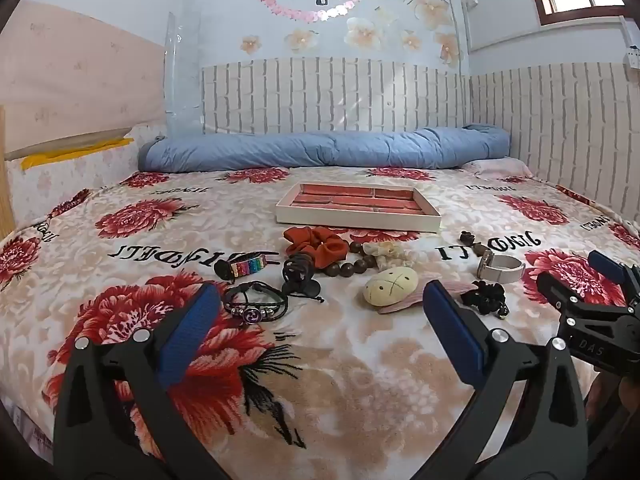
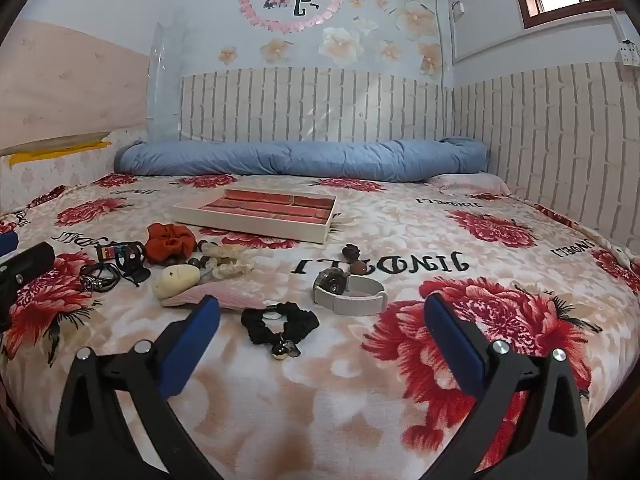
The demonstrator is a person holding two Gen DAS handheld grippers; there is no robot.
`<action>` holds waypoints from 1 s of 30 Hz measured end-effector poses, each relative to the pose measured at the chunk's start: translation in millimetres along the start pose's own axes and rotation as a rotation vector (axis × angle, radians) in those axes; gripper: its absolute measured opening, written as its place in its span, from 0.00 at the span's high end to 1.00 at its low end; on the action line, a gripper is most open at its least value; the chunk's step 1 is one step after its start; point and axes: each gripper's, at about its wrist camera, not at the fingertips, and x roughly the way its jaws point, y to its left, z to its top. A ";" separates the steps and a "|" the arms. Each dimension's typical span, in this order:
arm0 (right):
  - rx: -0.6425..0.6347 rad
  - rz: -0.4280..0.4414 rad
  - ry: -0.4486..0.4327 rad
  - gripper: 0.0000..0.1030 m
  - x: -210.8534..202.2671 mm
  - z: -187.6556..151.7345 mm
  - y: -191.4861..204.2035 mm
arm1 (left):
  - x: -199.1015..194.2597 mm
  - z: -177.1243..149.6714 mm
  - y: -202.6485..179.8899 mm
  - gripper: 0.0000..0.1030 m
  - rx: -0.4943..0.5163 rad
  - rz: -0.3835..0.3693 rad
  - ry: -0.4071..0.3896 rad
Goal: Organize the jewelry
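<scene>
While both grippers hung above the flowered blanket (image 1: 360, 380), neither held anything: the left gripper (image 1: 320, 308) had its jaws spread wide, and the right gripper (image 2: 322, 320) had its jaws spread just as far. The jewelry tray (image 1: 404, 222), cream-walled with a red compartmented lining, lay flat on the bed with its long axis running left to right, beyond the scattered pieces. Nearer lay the orange scrunchie (image 1: 316, 242), the rainbow bracelet (image 1: 250, 267), the black cord bracelet (image 1: 256, 306) and the wooden bead bracelet (image 1: 356, 266), close together. The watch (image 2: 348, 290) rested on its side, its pale band looped, well to the right of them. The black scrunchie (image 2: 280, 322) lay between the right gripper's fingers in that view, untouched.
</scene>
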 end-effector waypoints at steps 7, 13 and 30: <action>-0.009 -0.004 -0.004 0.04 1.0 -0.3 0.5 | 1.4 -1.3 0.6 0.05 0.001 0.001 -0.004; -0.009 -0.004 -0.002 0.04 1.4 -0.1 0.2 | 4.1 -4.2 1.4 0.05 0.002 0.002 -0.001; -0.003 -0.003 -0.007 0.04 -1.3 2.5 -3.2 | 3.8 -3.1 2.3 0.05 0.000 0.007 0.001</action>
